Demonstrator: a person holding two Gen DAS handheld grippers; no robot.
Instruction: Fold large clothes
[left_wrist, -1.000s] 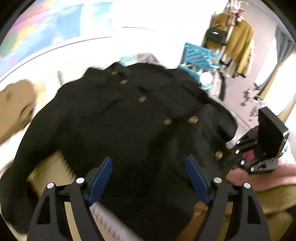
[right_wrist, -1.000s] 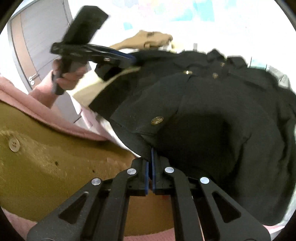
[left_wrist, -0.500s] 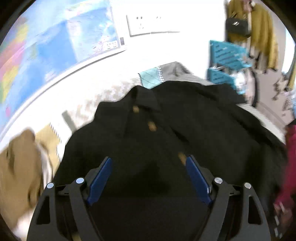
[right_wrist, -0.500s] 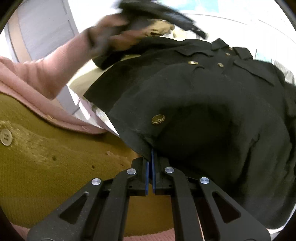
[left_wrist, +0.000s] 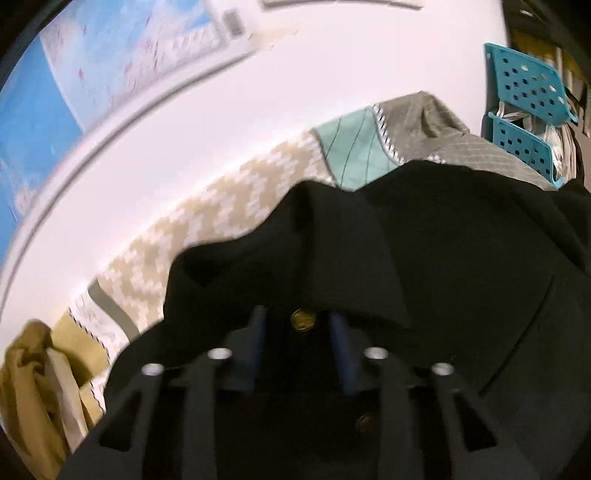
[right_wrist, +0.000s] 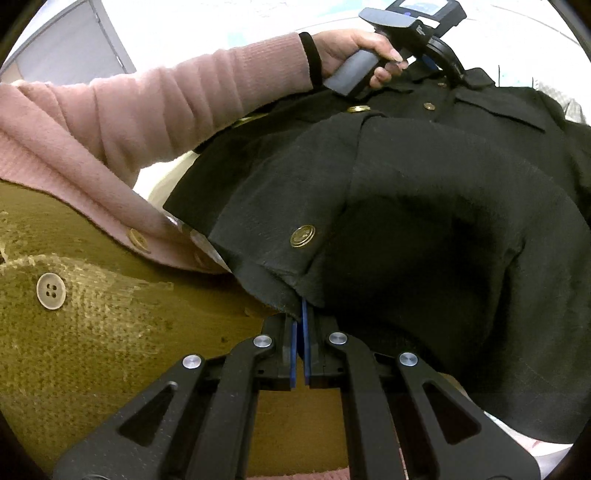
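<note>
Left gripper (left_wrist: 300, 345), angled down near collar of black coat (right_wrist: 424, 221), jaws closing around button (left_wrist: 302, 319) and cloth. Left hand (right_wrist: 364, 50) on pistol grip, pink sleeve (right_wrist: 166, 110) stretched over coat. Right gripper (right_wrist: 302, 341) pinched tight on near hem. Coat spread across patterned bed cover (left_wrist: 207, 218); bare cover beyond collar.

Ribbed pink knitted sleeve (right_wrist: 155, 107), black band at the wrist (right_wrist: 314, 59), black two-finger gripper frames studded with silver screws (right_wrist: 301, 354), blue pads.
</note>
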